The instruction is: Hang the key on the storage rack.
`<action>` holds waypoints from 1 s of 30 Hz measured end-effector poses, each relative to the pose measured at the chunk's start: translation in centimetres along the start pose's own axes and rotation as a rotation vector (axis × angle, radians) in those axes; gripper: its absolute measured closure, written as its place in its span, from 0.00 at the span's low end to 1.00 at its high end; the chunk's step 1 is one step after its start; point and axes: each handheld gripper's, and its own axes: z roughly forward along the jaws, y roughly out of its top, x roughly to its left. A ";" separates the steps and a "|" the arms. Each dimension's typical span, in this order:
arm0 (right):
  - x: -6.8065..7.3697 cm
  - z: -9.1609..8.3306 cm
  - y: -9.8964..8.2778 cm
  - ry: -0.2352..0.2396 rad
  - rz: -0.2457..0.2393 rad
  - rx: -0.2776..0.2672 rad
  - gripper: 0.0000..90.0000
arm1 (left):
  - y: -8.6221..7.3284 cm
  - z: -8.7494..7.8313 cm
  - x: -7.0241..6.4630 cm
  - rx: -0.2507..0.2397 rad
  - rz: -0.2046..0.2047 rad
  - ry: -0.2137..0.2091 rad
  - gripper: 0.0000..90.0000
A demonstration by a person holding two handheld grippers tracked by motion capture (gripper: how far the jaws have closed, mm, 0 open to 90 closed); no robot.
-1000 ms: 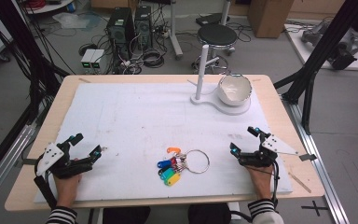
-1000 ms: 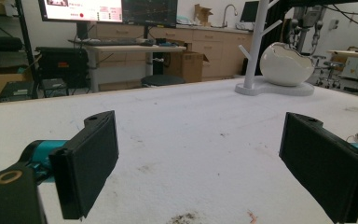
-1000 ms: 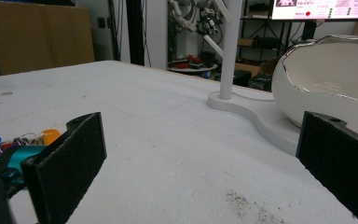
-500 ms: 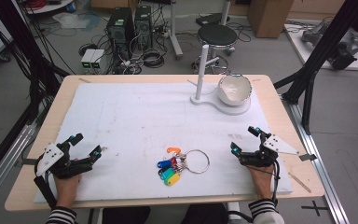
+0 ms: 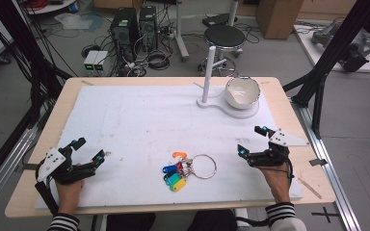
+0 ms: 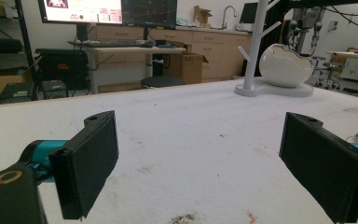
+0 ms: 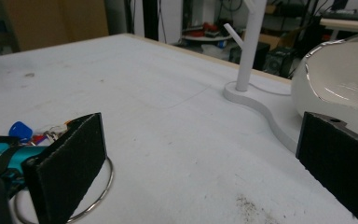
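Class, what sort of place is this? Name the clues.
Probably a robotics lab or workshop: black computer towers with tangled cables on the floor, a lit monitor on a desk, black metal frame struts around the table.

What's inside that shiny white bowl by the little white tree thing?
The white bowl looks empty: its glossy inner wall shows nothing in the high view. Its near rim hides the bottom there, and the right tongs view shows part of the inside, also bare.

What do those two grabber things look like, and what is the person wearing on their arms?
Each gripper, left and right, is black with turquoise bits near its flat, rectangular black fingers. A pale grey three-cornered plate sits on top; the left one has dark dots. A black cable trails from each. The person's sleeves are black-and-white striped.
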 end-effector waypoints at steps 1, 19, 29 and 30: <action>0.1 0.1 0.7 0.006 -0.005 0.021 0.01 | 0.0 0.0 0.0 0.000 0.000 0.000 0.13; 2.2 4.2 8.3 0.114 -0.092 0.324 0.01 | 0.0 -0.1 0.0 -0.008 -0.001 0.000 0.13; 3.6 7.2 8.8 0.179 -0.185 0.525 0.01 | 0.0 -0.1 0.0 -0.008 0.001 0.000 0.13; 3.6 7.2 8.8 0.179 -0.185 0.525 0.01 | 0.0 -0.1 0.0 -0.007 0.001 -0.001 0.13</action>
